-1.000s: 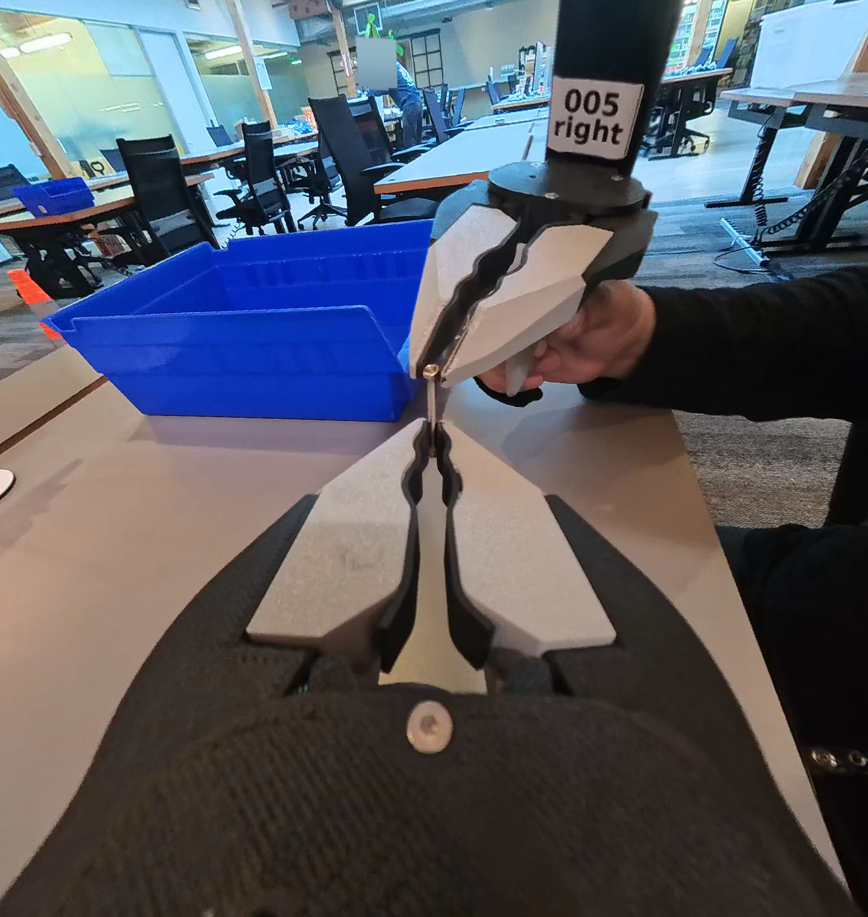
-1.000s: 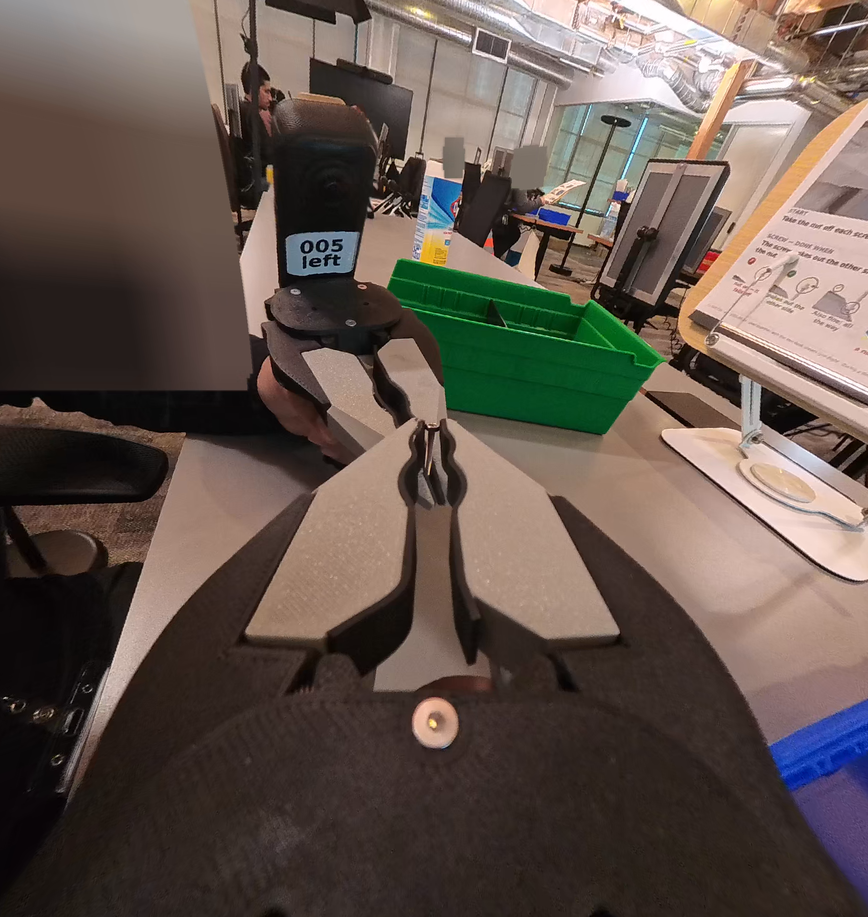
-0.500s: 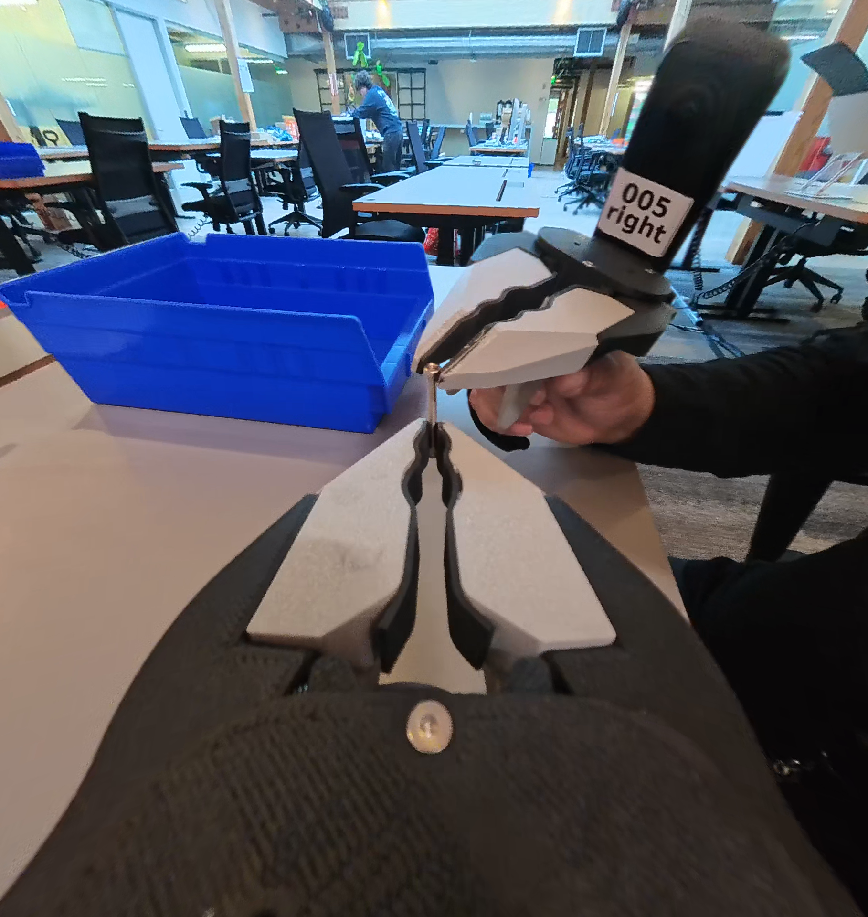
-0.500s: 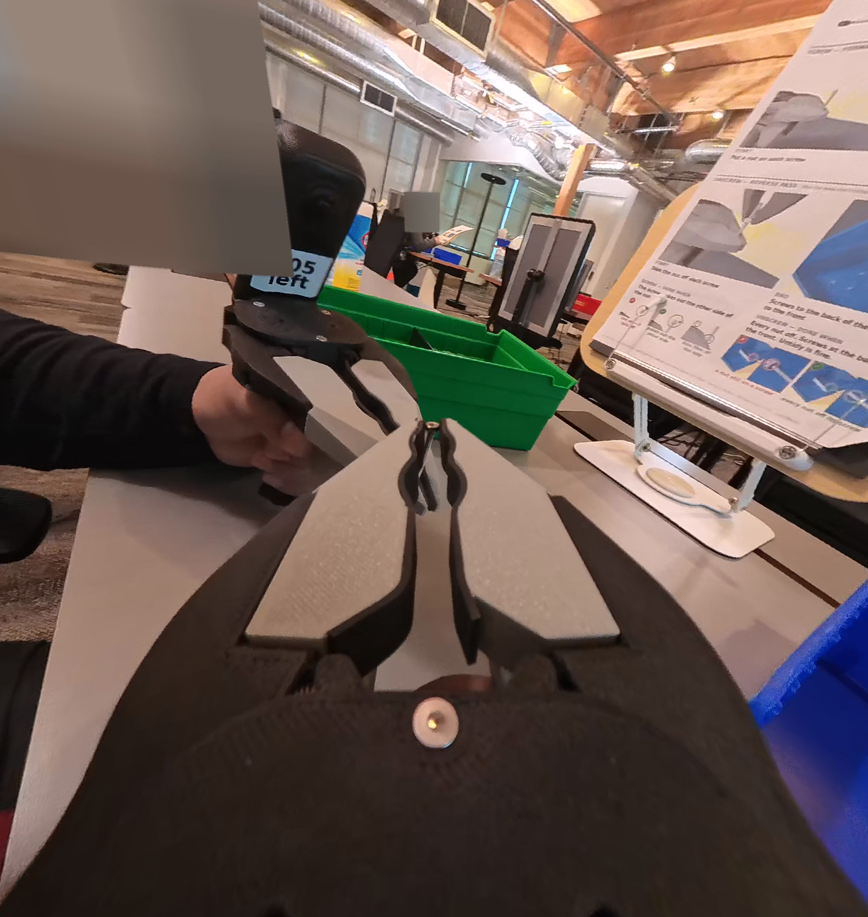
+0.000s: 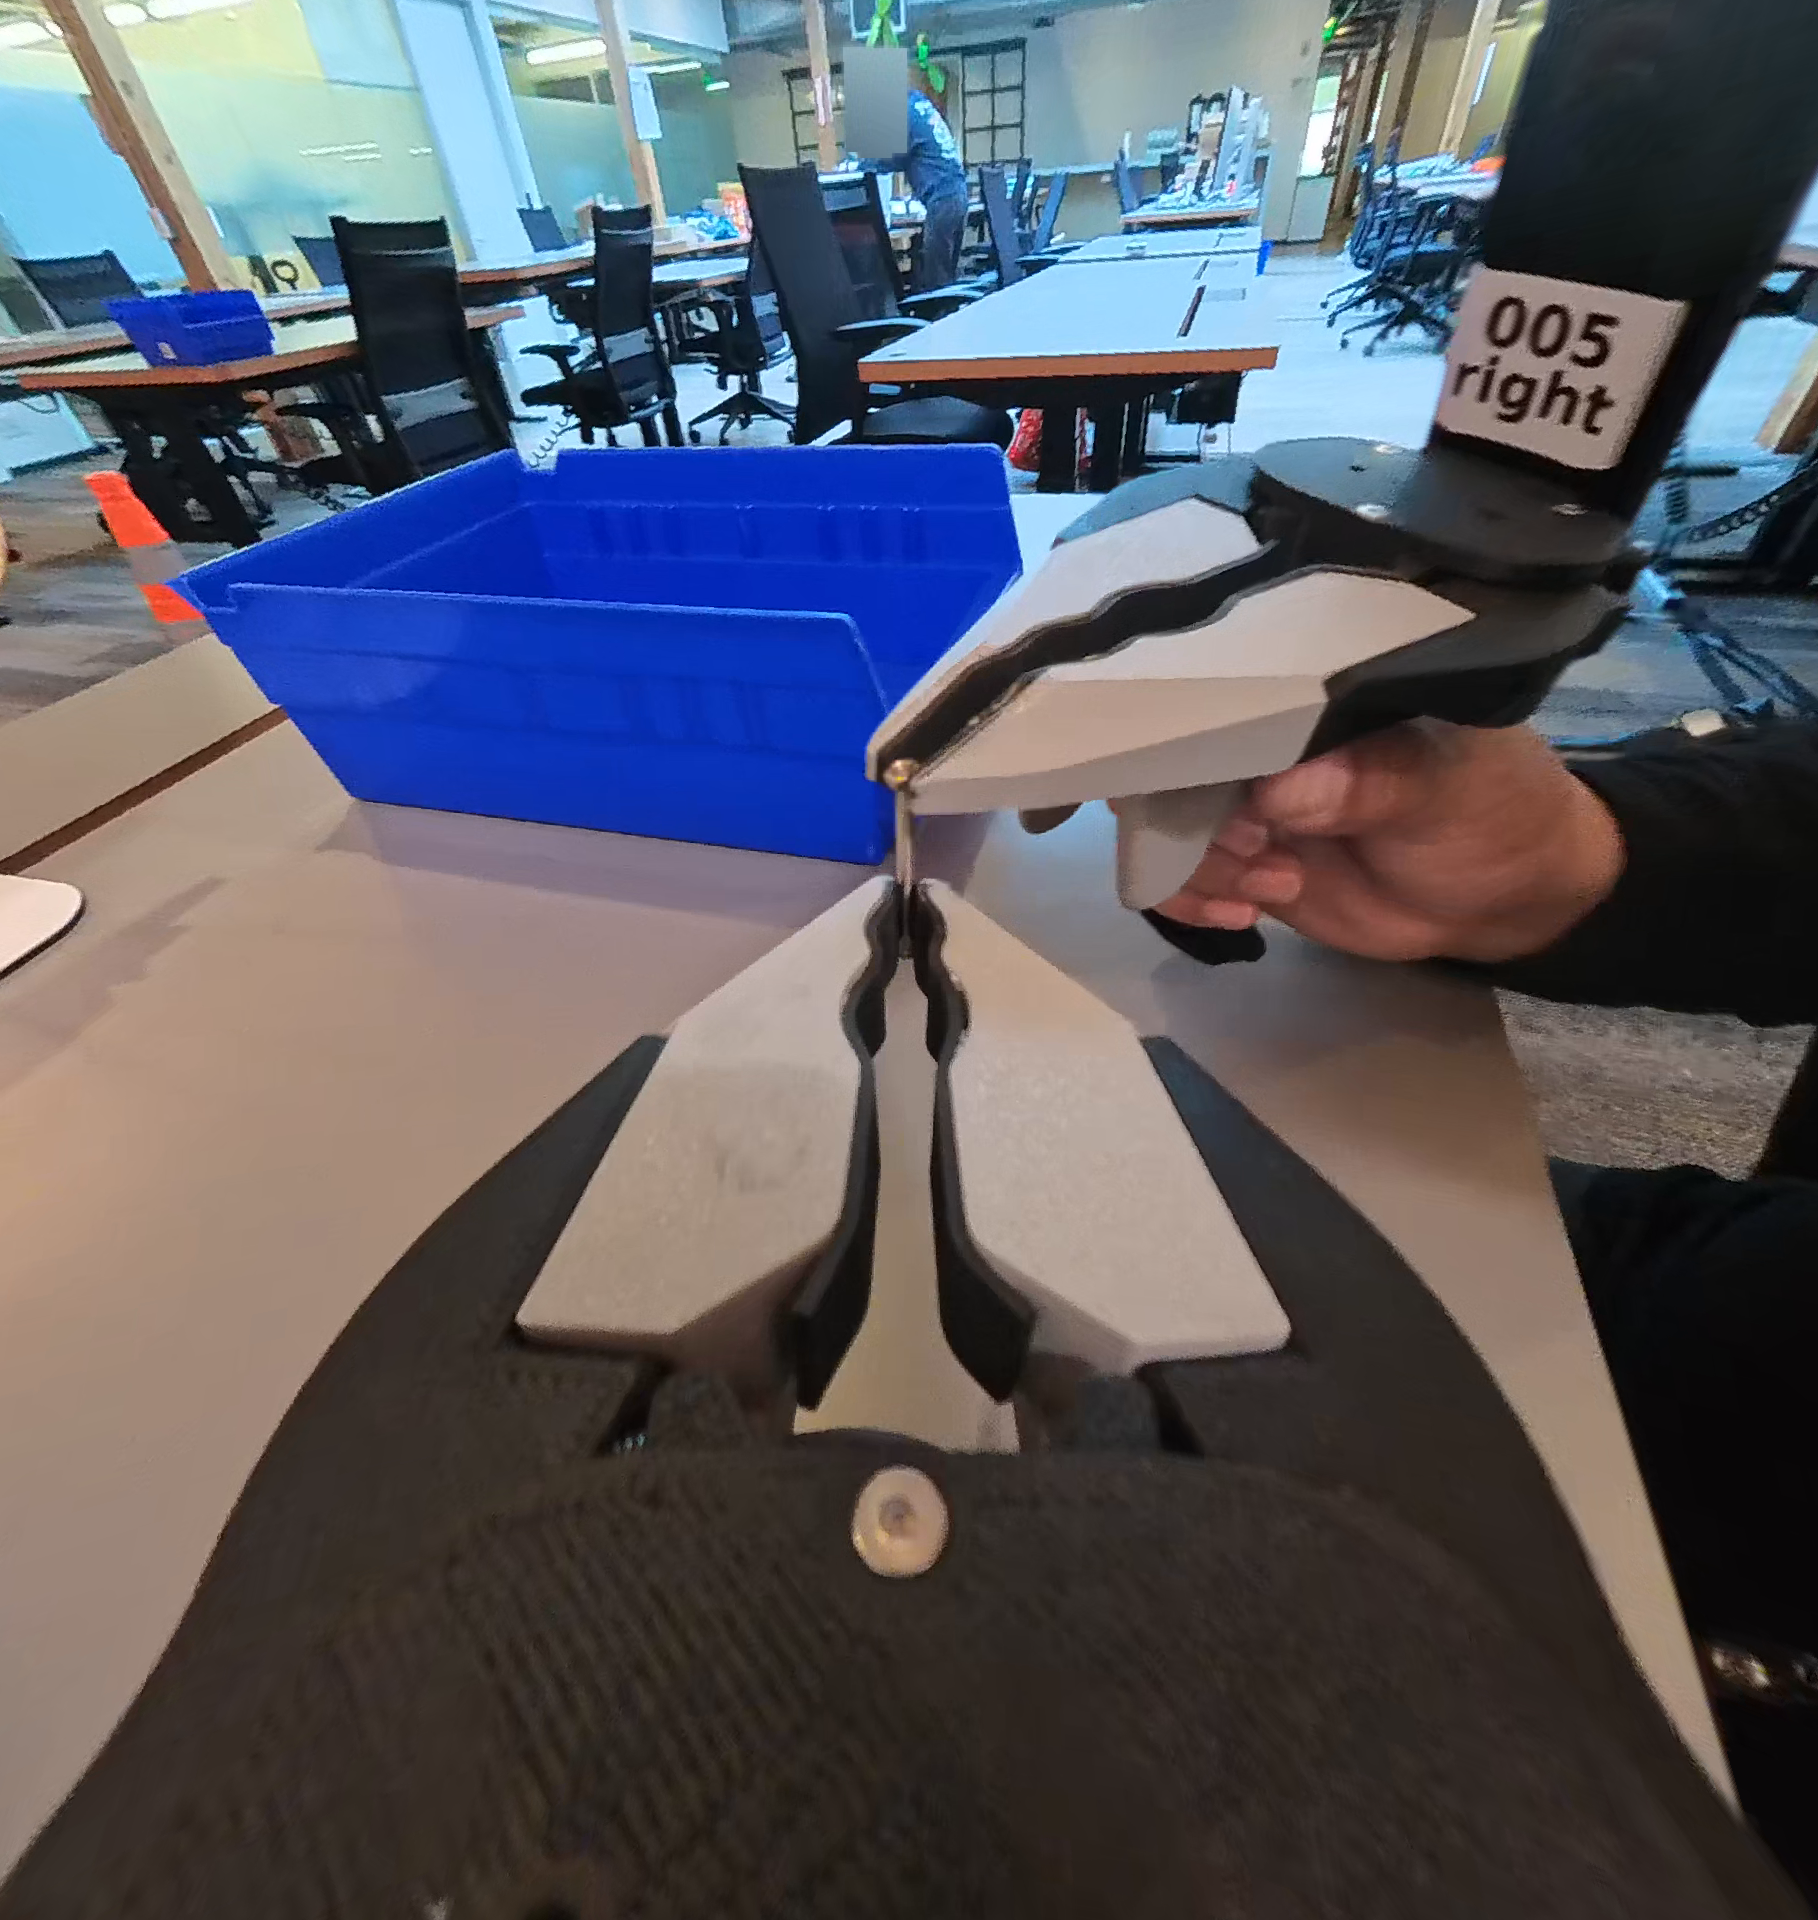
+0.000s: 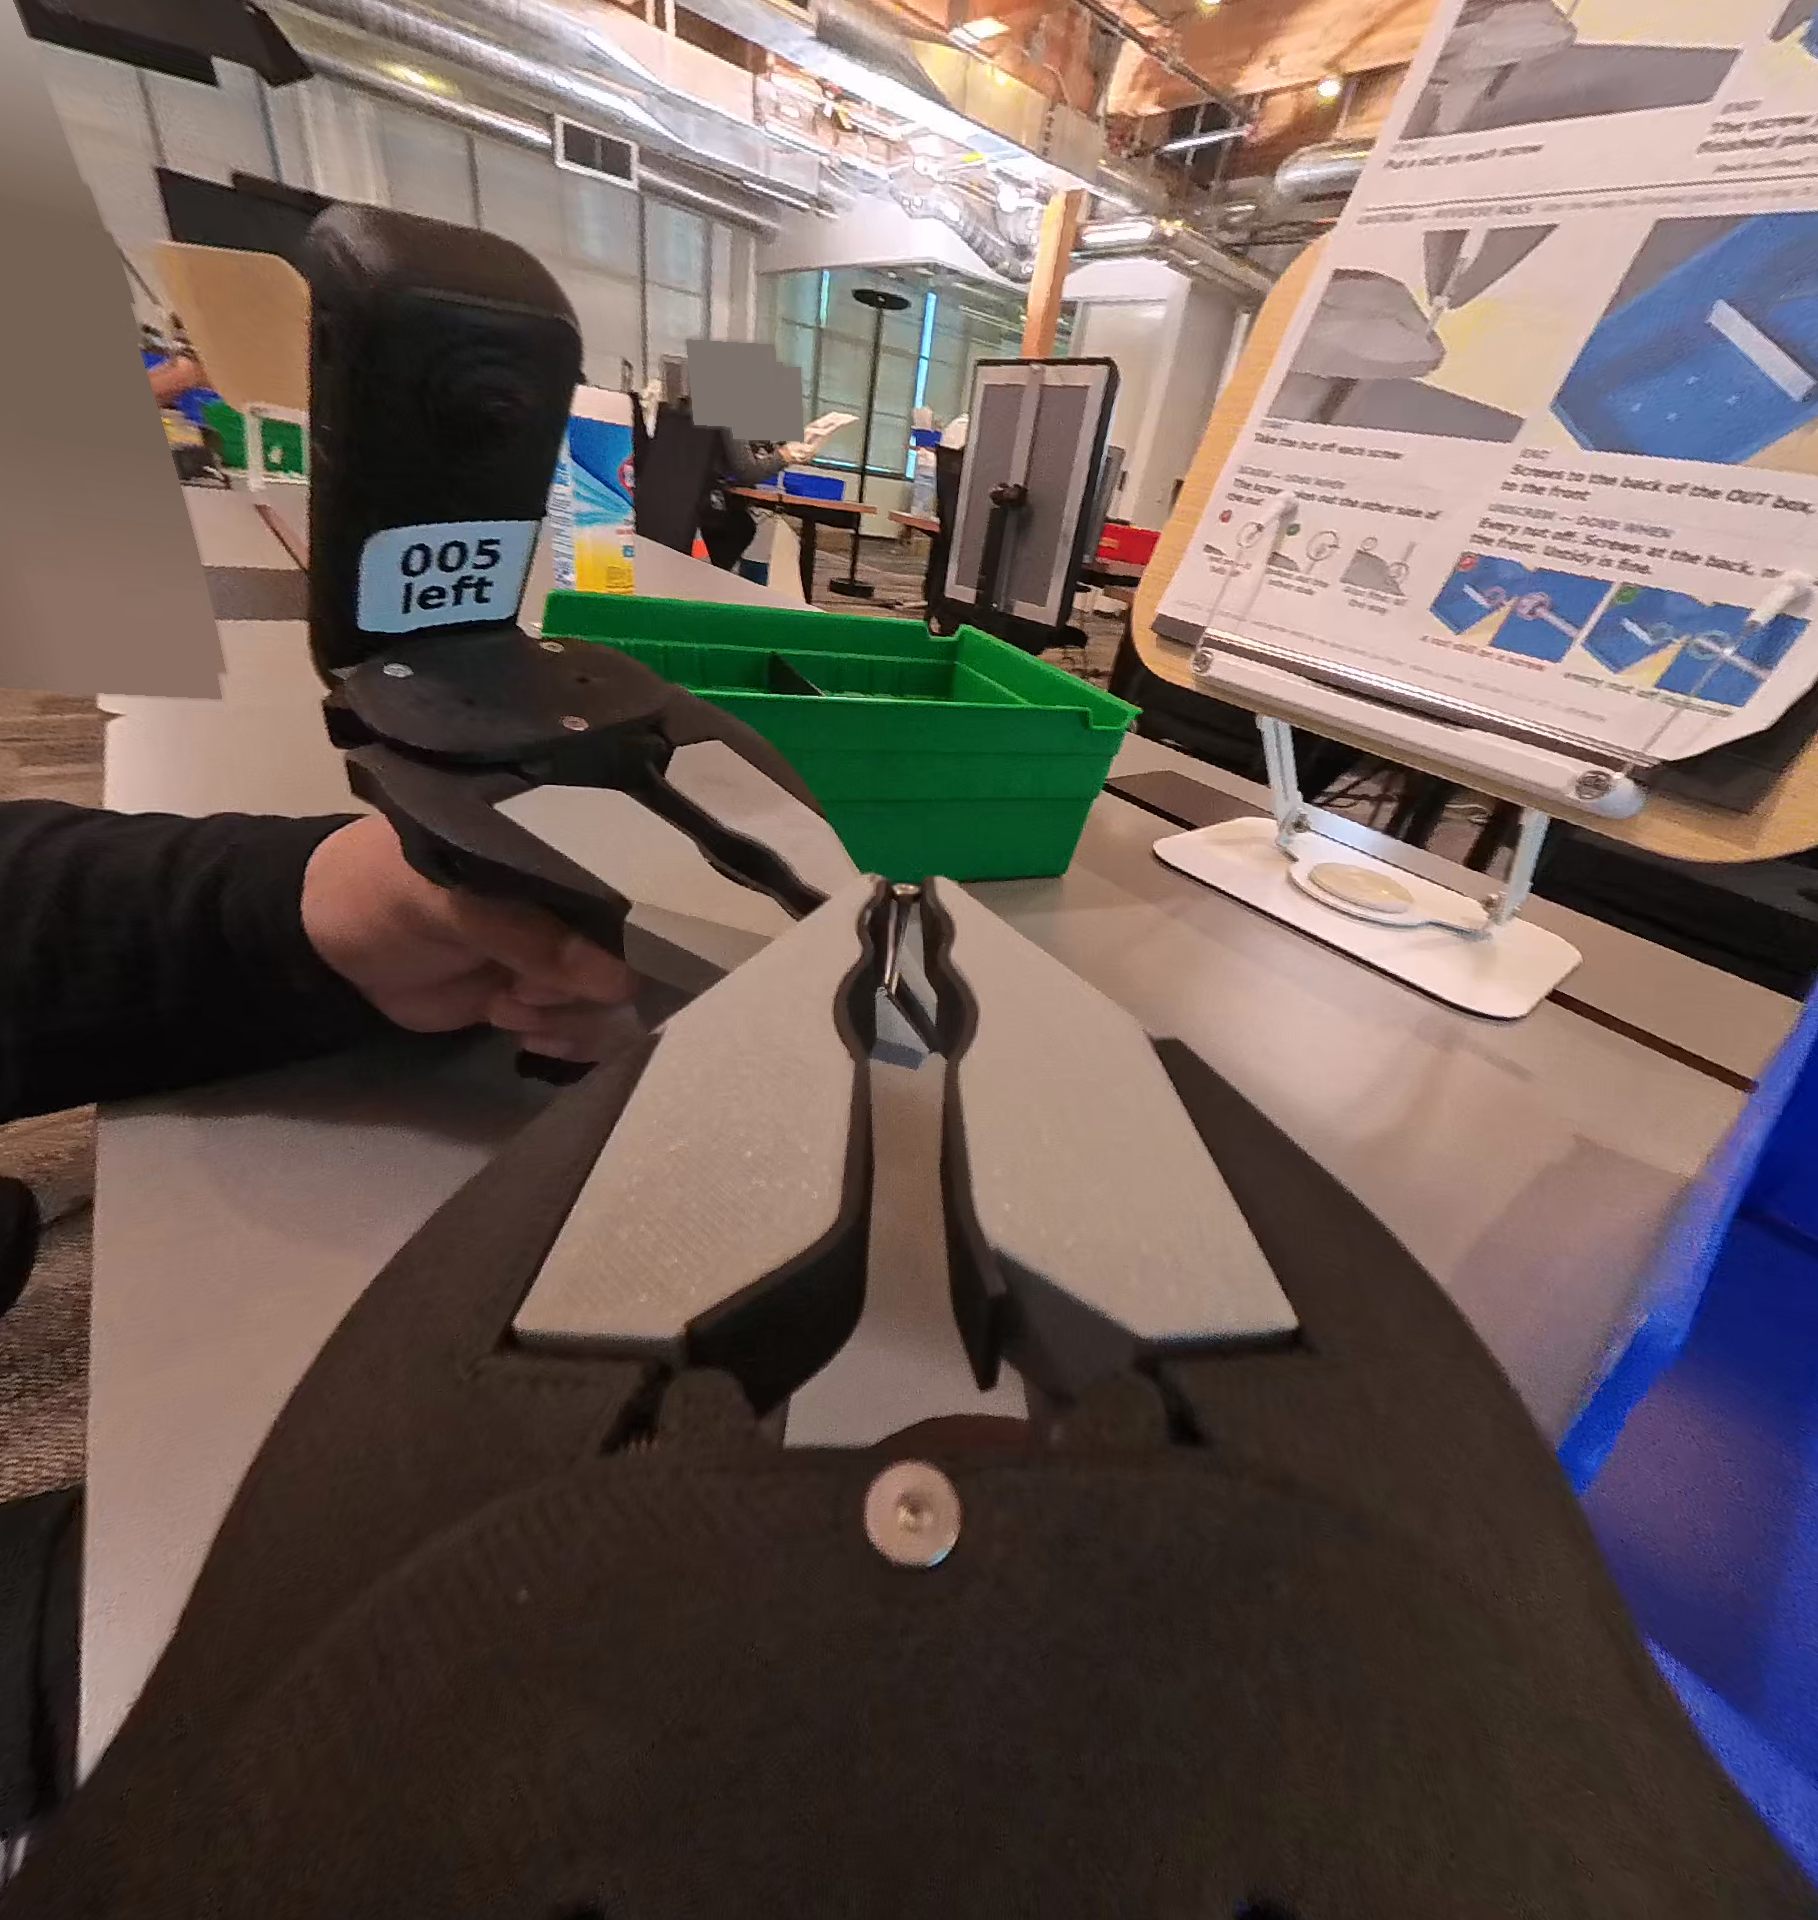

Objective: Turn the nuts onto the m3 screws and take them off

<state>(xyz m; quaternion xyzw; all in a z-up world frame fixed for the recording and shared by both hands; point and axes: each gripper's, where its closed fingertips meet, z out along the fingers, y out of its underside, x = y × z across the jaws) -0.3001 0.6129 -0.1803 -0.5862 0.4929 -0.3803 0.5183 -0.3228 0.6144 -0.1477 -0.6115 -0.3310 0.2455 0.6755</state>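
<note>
Nearest in the left wrist view, the left tool (image 5: 905, 914) is closed narrowly on the lower end of a thin m3 screw (image 5: 903, 842), whose long axis stands upright out of the tips. At the upper end of the screw, just beyond and above, the right tool (image 5: 900, 764) is pinched shut from the right on a small metal piece, judged to be the nut (image 5: 899, 769); whether it is a nut or the screw head cannot be told for certain. The right tool is held by a hand (image 5: 1404, 842) in a black sleeve and lies roughly level, crosswise to the screw. So the coming turn would be made about the screw's upright axis, with both tools meeting at the same spot above the desk (image 5: 365, 1039).

In the right wrist view, the nut (image 6: 901, 889) shows at the closed tips, with the screw running down between them.

Farther on the pale grey desk, a blue bin (image 5: 593, 665) stands to the left, and a green bin (image 6: 884, 769) and an instruction sheet on a stand (image 6: 1507, 416) stand beyond. An open office with black chairs and more desks lies behind.
</note>
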